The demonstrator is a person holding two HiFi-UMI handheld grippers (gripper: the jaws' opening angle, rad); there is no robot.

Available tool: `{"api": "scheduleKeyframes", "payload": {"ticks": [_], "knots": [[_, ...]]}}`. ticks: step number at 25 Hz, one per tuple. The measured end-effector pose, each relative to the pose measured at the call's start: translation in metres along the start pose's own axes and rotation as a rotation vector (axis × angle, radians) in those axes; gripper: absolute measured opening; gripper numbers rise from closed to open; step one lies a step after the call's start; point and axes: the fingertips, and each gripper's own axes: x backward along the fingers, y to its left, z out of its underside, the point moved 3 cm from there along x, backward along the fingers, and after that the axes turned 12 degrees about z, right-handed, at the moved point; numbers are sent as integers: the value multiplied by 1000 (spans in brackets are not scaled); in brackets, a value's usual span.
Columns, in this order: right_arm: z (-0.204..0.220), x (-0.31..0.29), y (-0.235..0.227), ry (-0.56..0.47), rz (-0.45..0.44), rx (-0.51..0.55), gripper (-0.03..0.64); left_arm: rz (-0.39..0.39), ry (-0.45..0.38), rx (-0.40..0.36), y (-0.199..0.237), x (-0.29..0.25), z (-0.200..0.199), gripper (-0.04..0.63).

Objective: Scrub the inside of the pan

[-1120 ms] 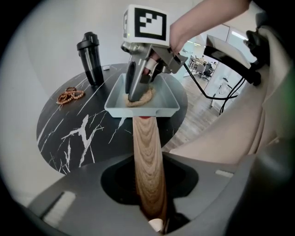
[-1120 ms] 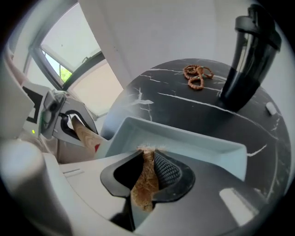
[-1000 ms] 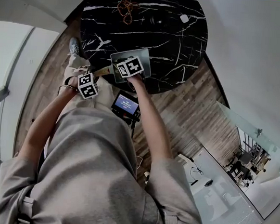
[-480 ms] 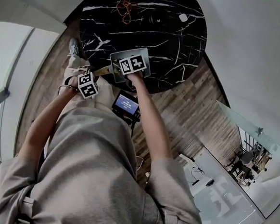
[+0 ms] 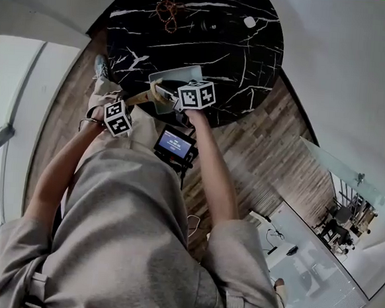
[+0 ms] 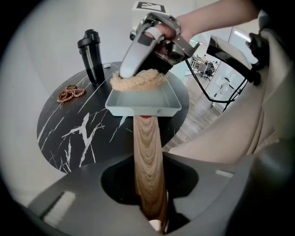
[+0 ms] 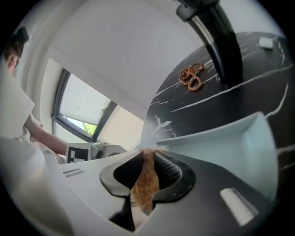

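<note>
A pale grey-blue rectangular pan (image 5: 178,77) rests on the near edge of the black marble table (image 5: 233,60). Its wooden handle (image 6: 147,156) runs straight back into my left gripper (image 6: 150,203), which is shut on it. My right gripper (image 6: 138,69) comes down from above, shut on a tan scrub pad (image 6: 138,80) that presses against the pan's far side. In the right gripper view the pad (image 7: 146,182) sits pinched between the jaws, with the pan's wall (image 7: 221,143) right in front. From the head view the right gripper (image 5: 178,102) is over the pan's near right corner.
A black shaker bottle (image 6: 92,55) stands at the back of the table. Beside it lies a string of brown beads (image 6: 70,93). A small white object (image 5: 249,21) lies at the far right. A small screen on a stand (image 5: 174,145) sits below the table edge, over wooden floor.
The right gripper with the scrub pad has slid to the right across the pan, uncovering more of the pan's left part. The left gripper and handle have stayed put.
</note>
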Motion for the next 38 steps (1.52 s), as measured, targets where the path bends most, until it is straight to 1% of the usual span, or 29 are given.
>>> {"api": "scheduleKeyframes", "payload": {"ticks": [2, 3, 5, 7, 9, 11, 14, 15, 20, 23, 27, 29, 32, 35, 38], "knots": [[-6, 9, -19, -30, 147, 104, 95, -1, -8, -2, 1, 3, -3, 94], [-8, 13, -29, -25, 227, 168, 96, -4, -12, -1, 1, 5, -4, 94], [-6, 18, -48, 22, 387, 302, 97, -12, -14, 4, 2, 3, -2, 94], [-2, 20, -65, 80, 525, 397, 97, -7, -11, 9, 2, 1, 0, 92], [6, 22, -79, 138, 615, 449, 97, 1, -13, 18, 1, -1, 1, 92], [15, 23, -90, 171, 640, 460, 97, -3, -9, 20, 2, 1, 0, 89], [21, 24, -96, 165, 621, 404, 95, -3, -5, 12, 2, 2, -1, 89], [22, 23, -94, 172, 611, 402, 94, -3, -6, 12, 3, 2, -2, 89], [29, 10, -76, 254, 542, 470, 91, 34, 8, 49, 1, -2, 2, 89], [39, -2, -55, 307, 450, 500, 89, 45, 11, 59, 0, -2, 3, 87], [57, -23, -22, 372, 294, 474, 87, 41, 8, 61, 0, -2, 2, 89], [62, -31, -11, 397, 248, 465, 82, 41, 11, 62, 0, -2, 2, 89], [61, -33, -10, 414, 219, 440, 81, 37, 14, 64, 0, -1, 2, 89], [62, -33, -13, 419, 190, 373, 81, 36, 13, 66, -1, -1, 2, 87], [62, -30, -12, 409, 185, 349, 81, 39, 16, 67, 0, -2, 2, 87]]}}
